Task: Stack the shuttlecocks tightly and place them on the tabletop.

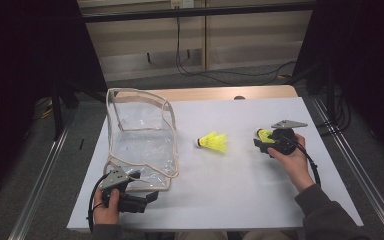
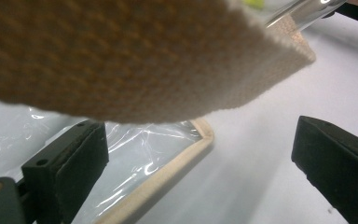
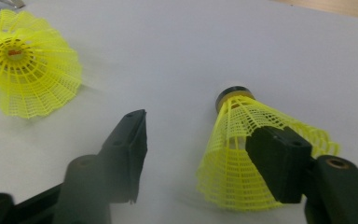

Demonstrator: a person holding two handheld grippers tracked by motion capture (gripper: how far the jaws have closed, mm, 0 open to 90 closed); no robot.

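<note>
Woven bag trim (image 2: 135, 60) looms over my left gripper (image 2: 200, 172), jaws apart. Right gripper (image 3: 205, 154), jaws apart, straddles a yellow shuttlecock (image 3: 242, 154) at the table's right: featherlight, crushable skirt; I'd pinch gently near the cork.

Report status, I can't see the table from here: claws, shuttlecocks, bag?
Left claw open at bag corner. Right claw open around one shuttlecock. Second shuttlecock loose mid-table. Nothing blocking.

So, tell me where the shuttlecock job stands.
Nothing bagged yet: the clear pouch looks empty. In hand: the open right gripper has one jaw against a yellow shuttlecock; the open left gripper is at the pouch's edge. The other shuttlecock lies mid-table.
</note>
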